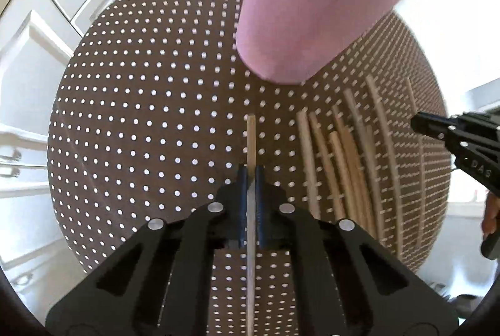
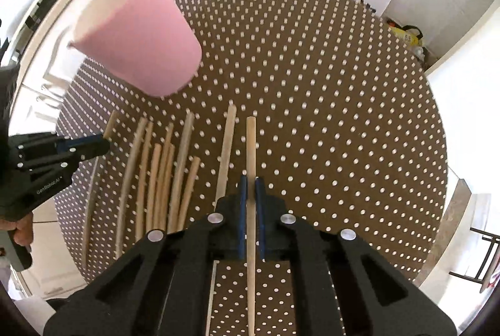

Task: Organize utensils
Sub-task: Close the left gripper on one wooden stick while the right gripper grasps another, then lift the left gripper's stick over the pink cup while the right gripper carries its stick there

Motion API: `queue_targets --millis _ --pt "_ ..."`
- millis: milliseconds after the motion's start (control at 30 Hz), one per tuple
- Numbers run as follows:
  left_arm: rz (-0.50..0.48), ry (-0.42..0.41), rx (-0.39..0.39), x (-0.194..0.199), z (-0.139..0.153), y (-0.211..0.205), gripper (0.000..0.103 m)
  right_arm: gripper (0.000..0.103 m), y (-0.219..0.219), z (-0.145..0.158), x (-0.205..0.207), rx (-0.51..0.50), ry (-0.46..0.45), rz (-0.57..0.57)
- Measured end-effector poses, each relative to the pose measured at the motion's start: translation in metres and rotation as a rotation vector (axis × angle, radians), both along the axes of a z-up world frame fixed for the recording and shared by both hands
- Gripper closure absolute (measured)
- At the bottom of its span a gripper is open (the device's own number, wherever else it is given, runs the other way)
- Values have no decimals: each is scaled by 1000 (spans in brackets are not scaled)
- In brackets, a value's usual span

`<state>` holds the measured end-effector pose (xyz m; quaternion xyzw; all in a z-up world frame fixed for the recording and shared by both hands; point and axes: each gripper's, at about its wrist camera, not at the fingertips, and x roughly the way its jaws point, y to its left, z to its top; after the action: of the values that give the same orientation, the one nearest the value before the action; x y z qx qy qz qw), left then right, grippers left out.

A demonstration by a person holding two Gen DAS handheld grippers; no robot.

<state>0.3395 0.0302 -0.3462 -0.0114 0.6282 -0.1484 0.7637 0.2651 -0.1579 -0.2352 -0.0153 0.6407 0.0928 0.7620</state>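
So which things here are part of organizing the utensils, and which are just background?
Job:
- left gripper, shut on a chopstick
- right gripper, shut on another chopstick
- loose chopsticks on the table
- pink cup

Background:
- white cabinets
- yellow bag

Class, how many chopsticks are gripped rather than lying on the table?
2. One chopstick is clamped in the left gripper, the other chopstick in the right gripper. Loose chopsticks lie beside them; some may be hidden.
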Motion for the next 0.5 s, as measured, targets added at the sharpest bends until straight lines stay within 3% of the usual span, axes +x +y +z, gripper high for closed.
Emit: queue_targets --millis 300,500 --pt "70 -128 -142 -20 67 34 98 98 -14 95 -16 85 -145 -38" --pt "42 -232 -206 -53 126 48 98 98 -8 144 -23 139 -259 -28"
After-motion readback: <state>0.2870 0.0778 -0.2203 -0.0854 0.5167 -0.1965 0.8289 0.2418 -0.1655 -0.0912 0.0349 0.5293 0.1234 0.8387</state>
